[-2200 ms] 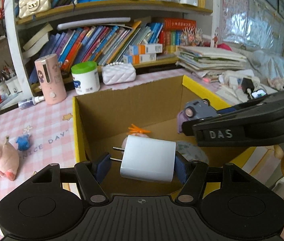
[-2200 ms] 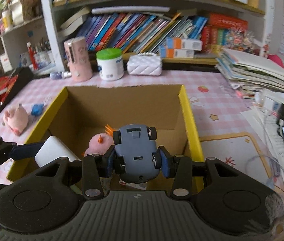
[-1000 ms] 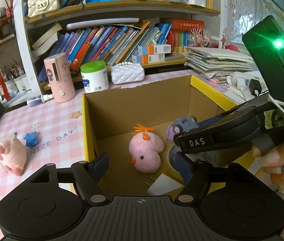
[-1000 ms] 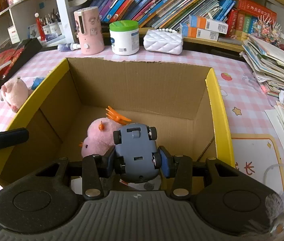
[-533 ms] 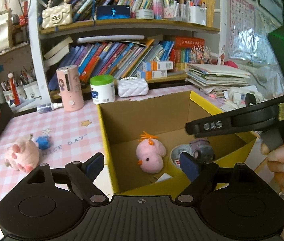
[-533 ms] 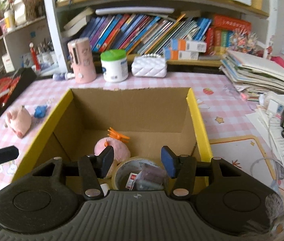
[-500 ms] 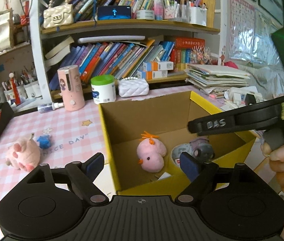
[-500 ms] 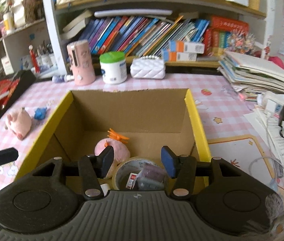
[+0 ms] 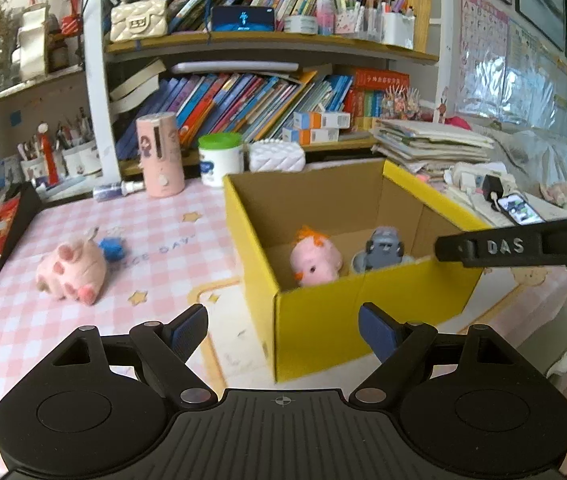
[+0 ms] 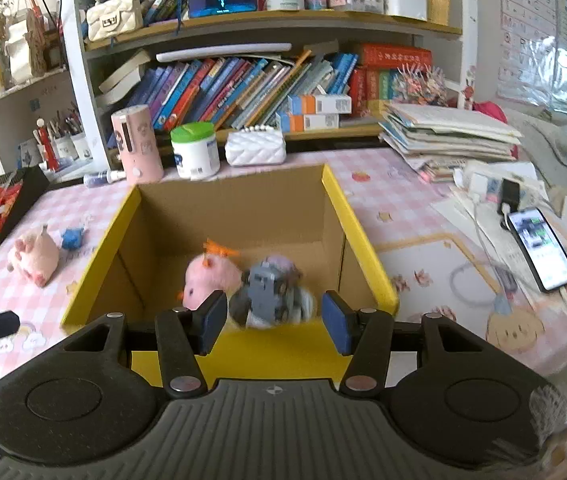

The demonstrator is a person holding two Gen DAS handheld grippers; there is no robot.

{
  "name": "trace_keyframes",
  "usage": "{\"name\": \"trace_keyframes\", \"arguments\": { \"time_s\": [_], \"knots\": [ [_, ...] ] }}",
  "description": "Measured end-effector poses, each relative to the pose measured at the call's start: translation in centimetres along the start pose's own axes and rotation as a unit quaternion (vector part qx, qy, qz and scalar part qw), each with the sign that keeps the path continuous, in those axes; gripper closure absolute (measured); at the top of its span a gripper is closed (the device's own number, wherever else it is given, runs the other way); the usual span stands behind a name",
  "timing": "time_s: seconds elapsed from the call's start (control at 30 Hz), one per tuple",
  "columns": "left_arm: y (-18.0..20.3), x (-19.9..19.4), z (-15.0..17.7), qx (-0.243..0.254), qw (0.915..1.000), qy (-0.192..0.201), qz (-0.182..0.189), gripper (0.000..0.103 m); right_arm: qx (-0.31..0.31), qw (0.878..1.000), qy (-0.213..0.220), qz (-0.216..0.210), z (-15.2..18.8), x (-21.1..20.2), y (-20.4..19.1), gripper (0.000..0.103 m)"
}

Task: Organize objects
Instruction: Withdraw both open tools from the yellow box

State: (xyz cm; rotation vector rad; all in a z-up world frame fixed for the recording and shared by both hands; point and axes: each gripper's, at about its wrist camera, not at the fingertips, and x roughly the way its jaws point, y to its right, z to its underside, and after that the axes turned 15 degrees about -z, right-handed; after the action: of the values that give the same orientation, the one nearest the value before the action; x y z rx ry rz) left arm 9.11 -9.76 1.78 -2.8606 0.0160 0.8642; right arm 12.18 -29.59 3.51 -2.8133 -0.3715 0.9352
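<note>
The bench (image 9: 163,264) has a pink checked cloth on it. Behind it stands a big bookshelf (image 10: 243,80) full of books.

A yellow box (image 9: 323,320) sits on the bench. It is open at the top and brown inside. In the box lies a pink chick toy (image 9: 315,262) with orange hair. Just beside it, on its right, is a grey toy car (image 9: 383,246). The car rests on a roll of tape (image 10: 303,306), and the view from the right wrist is blurry there.

The left gripper (image 9: 283,330) is near the front corner of the box, outside it. Its jaws are wide apart and nothing is between them. They have just been opening.

The right gripper (image 10: 274,318) is at the near edge of the box and points down into it. Its jaws are partly apart and they hold nothing. They have just been opening too. The toy car shows in the gap, but it lies down in the box and the pads do not touch it.

On the bench to the left of the box lies a pink pig toy (image 9: 73,274). A small blue toy (image 9: 112,249) is just beside it.

At the back of the bench stand a pink tube (image 9: 160,156), a white jar with a green lid (image 9: 220,154) and a small white purse (image 9: 277,156). A phone (image 10: 539,248) lies on the right, with its screen lit.
</note>
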Motion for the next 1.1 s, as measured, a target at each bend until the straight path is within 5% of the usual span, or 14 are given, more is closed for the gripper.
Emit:
{"name": "trace_keyframes", "arguments": {
  "time_s": [0.63, 1.1],
  "knots": [
    [-4.0, -2.4, 5.1, 0.021, 0.998, -0.059, -0.01, 0.016, 0.013, 0.998, -0.059, 0.034, 7.3, -1.2, -6.1, 0.036],
    [-8.1, -4.1, 7.8, 0.01, 0.9953, -0.089, -0.036, 0.013, 0.008, 0.996, -0.088, 0.004, 9.9, -0.8, -10.7, 0.035]
  ]
}}
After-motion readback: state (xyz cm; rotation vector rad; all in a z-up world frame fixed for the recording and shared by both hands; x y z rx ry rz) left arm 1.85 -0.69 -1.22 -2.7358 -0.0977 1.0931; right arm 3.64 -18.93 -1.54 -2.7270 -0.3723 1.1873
